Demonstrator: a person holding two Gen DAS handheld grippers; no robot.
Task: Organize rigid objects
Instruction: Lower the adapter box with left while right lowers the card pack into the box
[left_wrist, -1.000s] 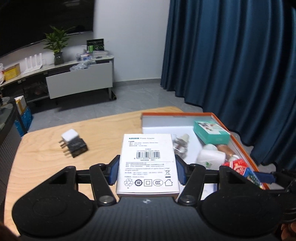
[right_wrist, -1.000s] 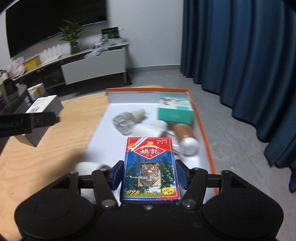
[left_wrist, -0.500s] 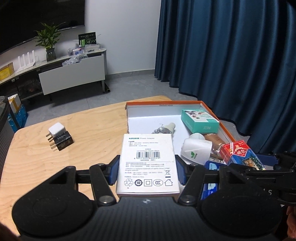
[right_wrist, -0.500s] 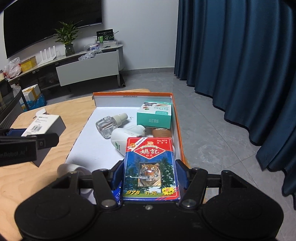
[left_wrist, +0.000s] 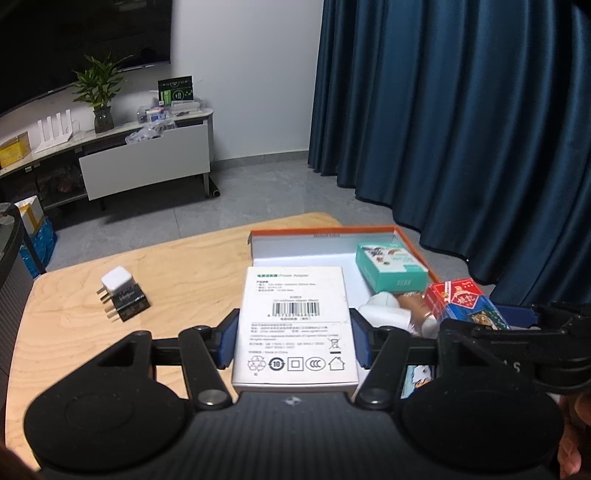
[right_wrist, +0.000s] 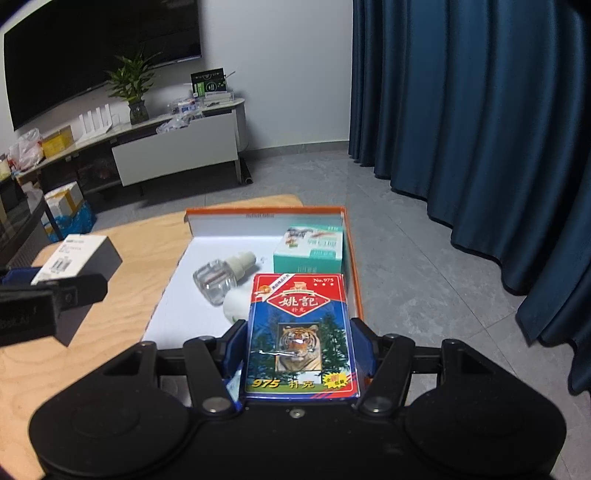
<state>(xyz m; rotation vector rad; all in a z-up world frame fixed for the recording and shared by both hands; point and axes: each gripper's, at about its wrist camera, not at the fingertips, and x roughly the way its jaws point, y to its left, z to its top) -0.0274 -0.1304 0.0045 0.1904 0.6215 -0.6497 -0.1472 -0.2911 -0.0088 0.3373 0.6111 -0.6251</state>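
Both clamped: left hand-held gripper (left_wrist: 293, 341) grips white adapter box (left_wrist: 295, 328); right hand-held gripper (right_wrist: 299, 349) grips card pack (right_wrist: 300, 338).

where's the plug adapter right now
In the left wrist view, the plug adapter sits alone on the wooden table, left of the orange box and the left gripper.

Both views look forward and down from just behind their own fingers, facing the far wall and curtain. The left one sits over the wooden surface (left_wrist: 177, 266), with the orange-rimmed box (left_wrist: 321, 232) ahead to its right; the right one hangs close above that same box (right_wrist: 266, 210). They share the box, the teal carton (left_wrist: 391, 269) (right_wrist: 310, 247) and the TV stand (left_wrist: 144, 166) (right_wrist: 177, 147).
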